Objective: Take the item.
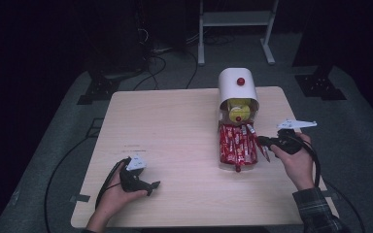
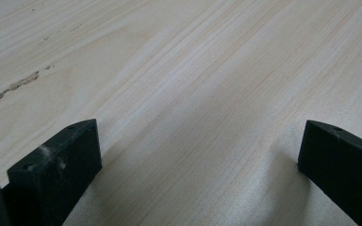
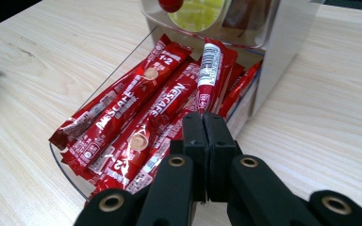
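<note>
Sachets in a tray on the table, dispenser behind; right gripper just beside, left gripper well apart.

A pale wooden table is standing on grey carpet. A white dome-topped dispenser with a red knob is sitting at its far edge, with red Nescafé sachets lying piled in its clear front tray. Black cables are trailing across the floor near a white frame.
</note>
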The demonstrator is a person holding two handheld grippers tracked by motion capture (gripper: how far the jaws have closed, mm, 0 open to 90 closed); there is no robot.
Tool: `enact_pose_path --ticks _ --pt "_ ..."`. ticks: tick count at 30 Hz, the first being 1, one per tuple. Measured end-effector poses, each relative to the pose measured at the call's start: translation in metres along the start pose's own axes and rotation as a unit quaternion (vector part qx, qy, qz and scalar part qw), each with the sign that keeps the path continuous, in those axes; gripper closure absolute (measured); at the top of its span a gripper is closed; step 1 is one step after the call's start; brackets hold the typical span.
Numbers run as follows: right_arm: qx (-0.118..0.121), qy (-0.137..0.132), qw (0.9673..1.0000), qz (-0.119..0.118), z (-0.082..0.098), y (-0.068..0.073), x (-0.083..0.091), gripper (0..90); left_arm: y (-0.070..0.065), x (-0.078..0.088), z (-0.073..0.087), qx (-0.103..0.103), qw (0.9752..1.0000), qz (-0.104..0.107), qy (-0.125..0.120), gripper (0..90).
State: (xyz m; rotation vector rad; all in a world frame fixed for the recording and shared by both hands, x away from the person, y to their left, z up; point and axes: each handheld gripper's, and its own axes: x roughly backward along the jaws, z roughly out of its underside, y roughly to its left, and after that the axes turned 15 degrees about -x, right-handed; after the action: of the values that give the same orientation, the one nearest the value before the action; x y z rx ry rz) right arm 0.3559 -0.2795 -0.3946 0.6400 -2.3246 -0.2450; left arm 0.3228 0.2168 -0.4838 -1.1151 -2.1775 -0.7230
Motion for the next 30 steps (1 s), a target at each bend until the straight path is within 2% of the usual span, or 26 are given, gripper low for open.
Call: enact_pose_path --ticks 21,30 --pt "-0.013 -0.008 0.9996 0.026 0.001 -0.015 0.006 88.3 0.000 0.000 0.000 0.000 1.0000 0.000 0.000 0.0" --pt "-0.022 -0.006 0.9990 0.037 0.004 -0.026 0.005 88.3 0.000 0.000 0.000 0.000 1.0000 0.001 0.000 0.0"
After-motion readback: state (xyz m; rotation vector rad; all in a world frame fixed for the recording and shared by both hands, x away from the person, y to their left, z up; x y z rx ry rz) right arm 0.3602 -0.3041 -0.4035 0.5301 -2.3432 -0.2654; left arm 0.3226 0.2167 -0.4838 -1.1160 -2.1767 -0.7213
